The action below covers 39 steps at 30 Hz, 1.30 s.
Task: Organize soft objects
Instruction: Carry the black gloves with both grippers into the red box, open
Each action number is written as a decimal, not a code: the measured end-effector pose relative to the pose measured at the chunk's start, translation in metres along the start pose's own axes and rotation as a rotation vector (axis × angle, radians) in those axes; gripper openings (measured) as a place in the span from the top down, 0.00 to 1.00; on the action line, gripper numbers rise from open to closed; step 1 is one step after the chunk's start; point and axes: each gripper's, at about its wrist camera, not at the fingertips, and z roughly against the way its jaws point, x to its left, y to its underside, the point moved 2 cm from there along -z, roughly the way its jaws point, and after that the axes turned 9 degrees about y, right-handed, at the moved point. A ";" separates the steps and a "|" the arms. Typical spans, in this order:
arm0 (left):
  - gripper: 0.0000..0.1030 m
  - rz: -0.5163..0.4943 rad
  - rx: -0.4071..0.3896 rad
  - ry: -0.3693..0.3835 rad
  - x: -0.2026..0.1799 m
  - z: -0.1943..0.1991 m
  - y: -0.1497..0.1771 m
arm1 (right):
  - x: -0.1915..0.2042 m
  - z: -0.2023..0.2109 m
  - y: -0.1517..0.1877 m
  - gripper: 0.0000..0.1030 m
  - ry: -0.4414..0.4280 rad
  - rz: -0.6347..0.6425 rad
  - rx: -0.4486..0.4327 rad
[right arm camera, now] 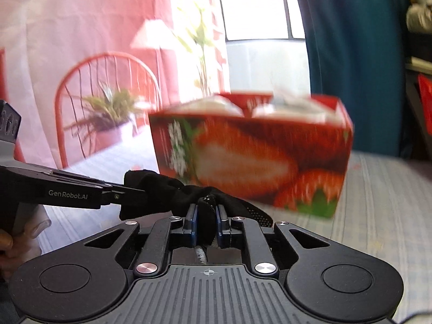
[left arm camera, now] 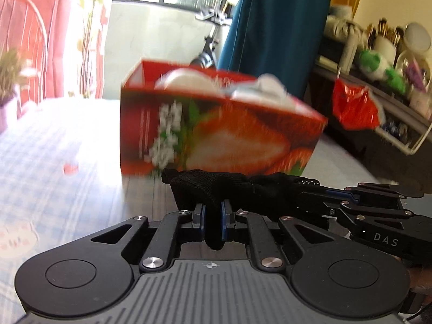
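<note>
A black mesh cloth (left arm camera: 216, 186) is stretched between both grippers just in front of a red strawberry-print box (left arm camera: 216, 132). My left gripper (left arm camera: 213, 210) is shut on one end of the cloth. My right gripper (right arm camera: 207, 216) is shut on the other end of the cloth (right arm camera: 167, 189). The box (right arm camera: 251, 156) stands open on the table and holds white soft items (left arm camera: 189, 81). The right gripper also shows in the left wrist view (left arm camera: 332, 199), and the left gripper in the right wrist view (right arm camera: 129, 193).
The table has a pale checked cloth (left arm camera: 40, 167). A red chair (right arm camera: 108, 86) and a potted plant (right arm camera: 110, 113) stand behind it. A teal curtain (left arm camera: 275, 32) hangs beyond the box. A cluttered shelf (left arm camera: 378, 81) is at the right.
</note>
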 end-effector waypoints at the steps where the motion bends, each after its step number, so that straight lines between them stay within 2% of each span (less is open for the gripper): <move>1: 0.88 -0.001 -0.013 0.006 0.000 0.003 -0.008 | -0.001 0.002 -0.008 0.88 -0.003 0.003 -0.019; 6: 0.88 -0.048 -0.081 0.020 -0.004 0.015 -0.055 | -0.010 0.003 -0.059 0.88 -0.020 0.038 -0.083; 10: 0.88 -0.067 -0.110 0.024 -0.006 0.011 -0.101 | -0.018 -0.005 -0.100 0.88 -0.014 0.060 -0.113; 14: 0.88 -0.049 -0.110 0.025 -0.005 -0.007 -0.143 | -0.024 -0.025 -0.134 0.88 0.028 0.096 -0.137; 18: 0.88 -0.013 -0.078 -0.008 0.000 -0.039 -0.166 | -0.030 -0.059 -0.157 0.88 0.078 0.080 -0.120; 23: 0.88 0.024 0.007 -0.048 0.014 -0.088 -0.173 | -0.043 -0.104 -0.160 0.88 0.153 0.058 -0.049; 27: 0.88 0.048 0.083 -0.080 0.021 -0.122 -0.167 | -0.045 -0.140 -0.144 0.88 0.198 0.062 0.043; 31: 0.88 0.092 0.151 -0.075 0.033 -0.139 -0.160 | -0.050 -0.160 -0.134 0.87 0.168 0.007 0.122; 39: 0.88 0.089 0.255 -0.088 0.051 -0.154 -0.145 | -0.056 -0.183 -0.129 0.87 0.140 -0.024 0.219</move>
